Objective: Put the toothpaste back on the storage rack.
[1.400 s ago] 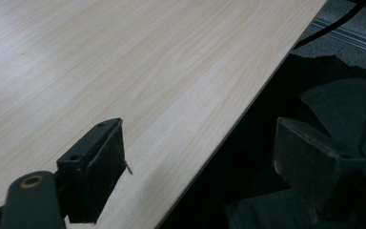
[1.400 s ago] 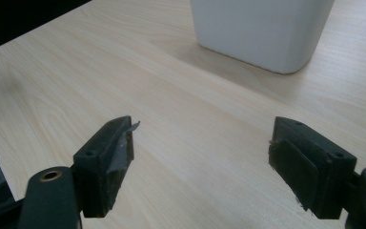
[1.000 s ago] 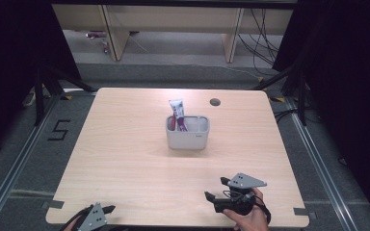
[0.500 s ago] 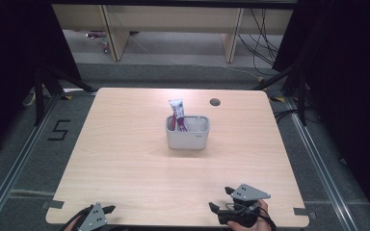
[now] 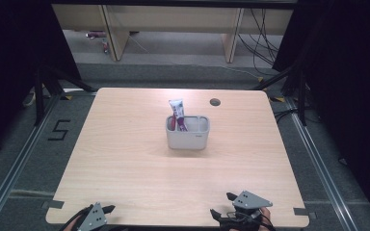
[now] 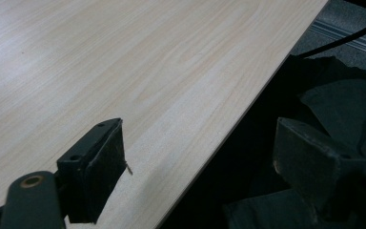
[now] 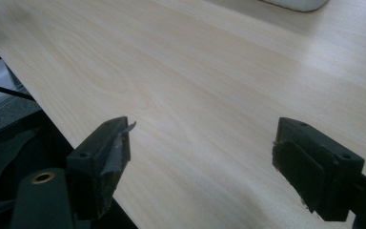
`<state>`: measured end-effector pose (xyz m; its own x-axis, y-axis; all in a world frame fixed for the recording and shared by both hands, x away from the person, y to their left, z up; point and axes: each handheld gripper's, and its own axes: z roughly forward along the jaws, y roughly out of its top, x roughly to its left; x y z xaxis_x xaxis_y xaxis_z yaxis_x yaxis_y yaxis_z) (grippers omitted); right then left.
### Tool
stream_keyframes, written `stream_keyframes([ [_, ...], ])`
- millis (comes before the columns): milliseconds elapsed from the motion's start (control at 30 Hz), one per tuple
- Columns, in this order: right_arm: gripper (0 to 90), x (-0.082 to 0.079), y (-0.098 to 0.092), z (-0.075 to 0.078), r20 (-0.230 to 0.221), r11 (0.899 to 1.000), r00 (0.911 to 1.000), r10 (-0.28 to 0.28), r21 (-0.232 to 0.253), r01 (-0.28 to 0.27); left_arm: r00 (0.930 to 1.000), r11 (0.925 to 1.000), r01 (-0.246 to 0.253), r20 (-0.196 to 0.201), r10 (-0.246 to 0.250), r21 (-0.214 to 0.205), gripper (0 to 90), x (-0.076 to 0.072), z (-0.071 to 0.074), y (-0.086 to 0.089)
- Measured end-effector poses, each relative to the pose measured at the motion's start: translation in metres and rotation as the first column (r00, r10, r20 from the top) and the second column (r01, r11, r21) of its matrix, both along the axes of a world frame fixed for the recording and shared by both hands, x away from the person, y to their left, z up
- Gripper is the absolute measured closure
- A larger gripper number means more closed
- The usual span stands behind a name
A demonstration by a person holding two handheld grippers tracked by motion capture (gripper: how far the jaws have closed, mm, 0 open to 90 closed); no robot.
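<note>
While both hands sit low at the near edge of the desk (image 5: 125,159), wide open on the left tongs (image 6: 198,162), jaws far apart, nothing between them. One jaw over the pale wood, the other out past the desk edge above dark cloth. Same story on the right tongs (image 7: 200,157): spread wide, holding nothing, touching nothing, hovering over bare wood just inside the near edge. From the high view, left tongs (image 5: 107,210) at the near left corner, right tongs (image 5: 223,204) at the near right, well apart from each other.

Up the middle of the desk, a white holder (image 5: 187,133), standing upright, well away from both tongs. Inside its left compartment, a toothpaste tube (image 5: 178,113), upright with a slight lean, white top poking above the rim, purple print lower down. Small round hole (image 5: 215,102) in the desk, beyond the holder to the right.

Hard to read: tube lettering too small, its lower part hidden by the holder wall. Hands mostly cut off by the bottom edge. Just a sliver of the holder (image 7: 295,4) at the top of the right gripper view.
</note>
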<state>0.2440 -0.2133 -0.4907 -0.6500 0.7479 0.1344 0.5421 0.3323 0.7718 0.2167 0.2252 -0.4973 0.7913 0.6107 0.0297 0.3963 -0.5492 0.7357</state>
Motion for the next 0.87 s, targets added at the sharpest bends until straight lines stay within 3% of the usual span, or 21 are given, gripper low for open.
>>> stream_keyframes([
  [33,20.7,0.003,-0.002,-0.001,0.032,0.999,0.9989,0.034,-0.017,-0.034,1.0,1.0,-0.002,0.0,0.002,-0.004,17.2,0.0,0.0,0.0],
  [67,20.6,0.002,-0.003,-0.001,0.037,0.999,0.9986,0.037,-0.021,-0.036,1.0,0.9999,-0.003,-0.003,0.003,-0.013,17.2,-0.001,0.0,-0.001],
  [100,20.6,0.0,-0.002,-0.001,0.023,1.0,0.9994,0.025,-0.008,-0.025,1.0,0.9998,-0.004,0.001,0.004,-0.02,17.2,-0.001,-0.001,-0.001],
  [133,20.6,0.0,-0.004,-0.001,0.044,0.999,0.9985,0.033,-0.028,-0.032,1.0,0.9998,-0.004,0.004,0.004,-0.02,17.2,-0.001,-0.001,0.0],
  [267,20.6,-0.005,-0.005,-0.001,0.042,0.999,0.9985,0.035,-0.007,-0.035,1.0,1.0,0.0,0.002,0.0,0.003,17.2,0.0,0.0,0.0],
  [367,20.6,-0.009,-0.007,0.0,0.043,1.0,0.9988,0.022,-0.013,-0.021,1.0,0.9999,-0.009,-0.001,0.009,-0.01,17.2,0.0,-0.002,-0.002],
  [433,20.5,-0.011,-0.008,-0.001,0.039,1.0,0.9991,0.018,-0.018,-0.018,1.0,1.0,-0.002,0.009,0.002,0.005,17.2,0.001,-0.001,-0.002],
  [467,20.5,-0.011,-0.009,-0.002,0.068,0.999,0.9974,0.026,-0.025,-0.024,0.9999,1.0,-0.003,0.012,0.003,0.004,17.2,0.0,-0.001,-0.002],
  [500,20.5,-0.011,-0.008,-0.002,0.037,0.999,0.9988,0.033,-0.008,-0.033,1.0,1.0,0.0,0.01,0.0,-0.002,17.2,0.0,0.0,-0.002],
  [567,20.5,-0.011,-0.009,-0.002,0.059,0.999,0.9981,0.019,-0.029,-0.017,1.0,0.9999,0.002,0.001,-0.002,-0.012,17.2,-0.001,0.001,-0.002],
  [633,20.5,-0.012,-0.008,-0.002,0.044,1.0,0.9988,0.023,-0.006,-0.022,1.0,1.0,0.002,0.001,-0.002,-0.008,17.2,-0.001,0.0,-0.002],
  [867,20.1,-0.012,-0.01,-0.002,0.035,0.999,0.9986,0.041,-0.001,-0.041,1.0,0.9999,-0.005,0.007,0.005,0.012,17.2,0.001,-0.001,-0.002],
])
